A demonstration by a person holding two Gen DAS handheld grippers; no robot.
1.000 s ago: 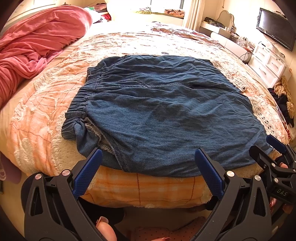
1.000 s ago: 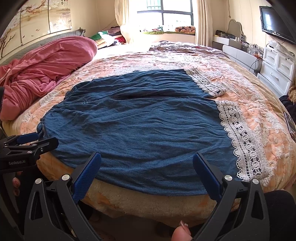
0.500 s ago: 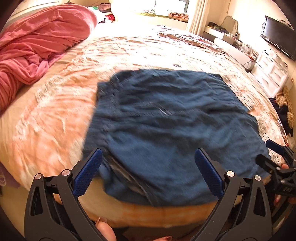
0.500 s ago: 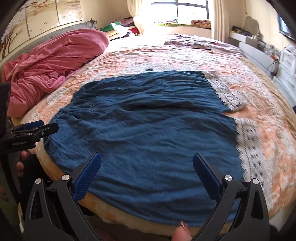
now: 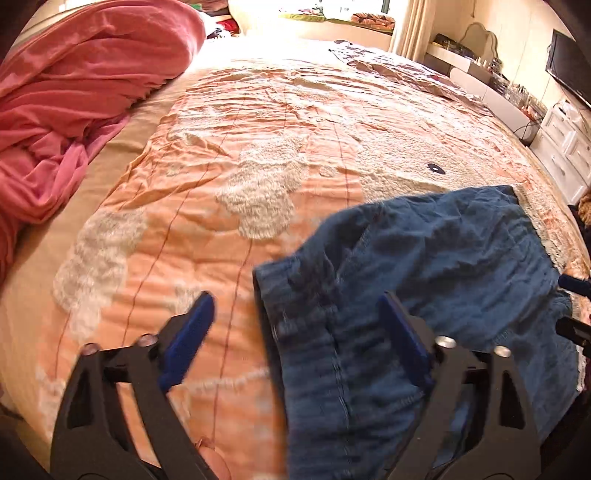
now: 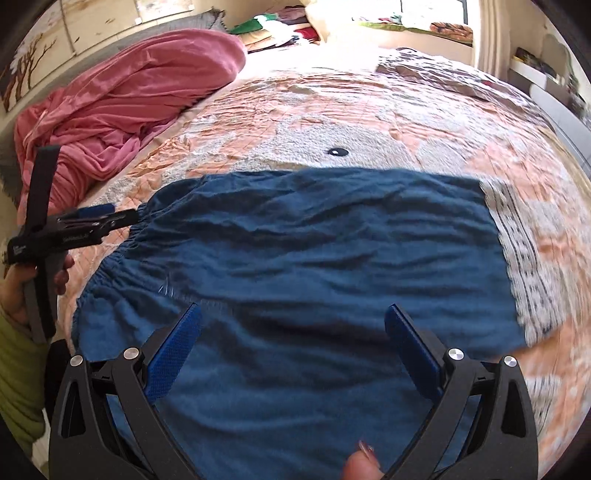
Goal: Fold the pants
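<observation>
The blue denim pants lie folded flat on the orange bedspread, the gathered waistband on their left side. They also show in the left wrist view, low and right. My left gripper is open and empty, hovering over the waistband edge; it also shows from the side in the right wrist view, at the waistband. My right gripper is open and empty above the near part of the pants.
A heaped pink blanket lies at the left of the bed. A white dresser and a wall TV stand at the right. Folded clothes sit near the window at the back.
Both grippers have moved forward over the bed. The left one has swung left, so the pants now sit at its lower right. Both stay open.
</observation>
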